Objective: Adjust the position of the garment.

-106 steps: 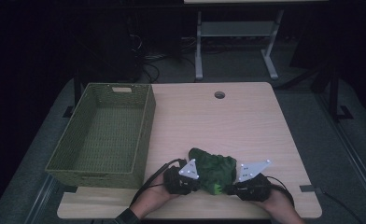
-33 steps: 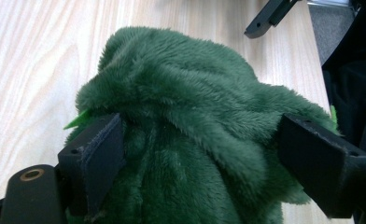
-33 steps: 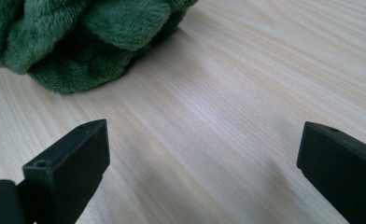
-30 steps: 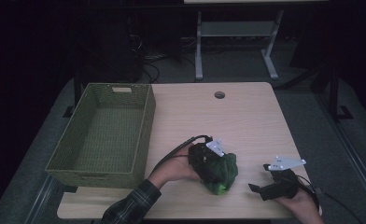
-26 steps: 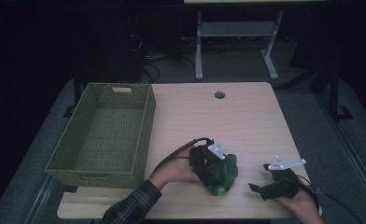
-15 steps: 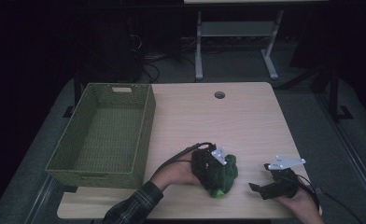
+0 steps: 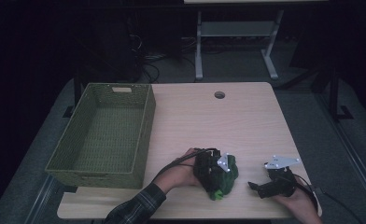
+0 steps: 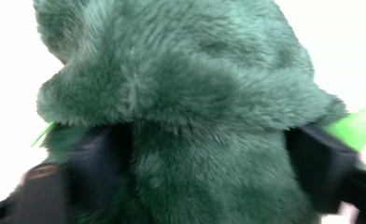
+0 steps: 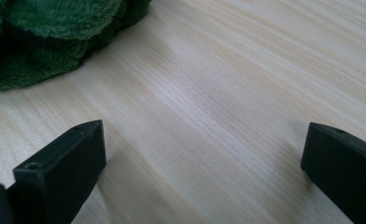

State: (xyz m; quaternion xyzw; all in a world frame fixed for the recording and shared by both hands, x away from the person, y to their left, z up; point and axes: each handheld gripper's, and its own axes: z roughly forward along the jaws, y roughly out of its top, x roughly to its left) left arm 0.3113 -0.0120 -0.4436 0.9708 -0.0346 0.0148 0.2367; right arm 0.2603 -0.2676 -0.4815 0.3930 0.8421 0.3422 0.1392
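Left gripper [image 7: 217, 176] is closing its jaws around the green plush toy [image 7: 224, 179] at the table's [image 7: 246, 126] near edge, right gripper [image 7: 260, 186] is idling spread wide beside it, wicker basket [image 7: 102, 135] is sitting empty, so transfer looks pending

On the bench [image 7: 246, 121], the left gripper [image 7: 214, 169] sits on a green plush toy [image 7: 228, 179] near the front edge; the right gripper [image 7: 272, 184] rests apart to its right, and a green basket [image 7: 104, 135] stands at left.
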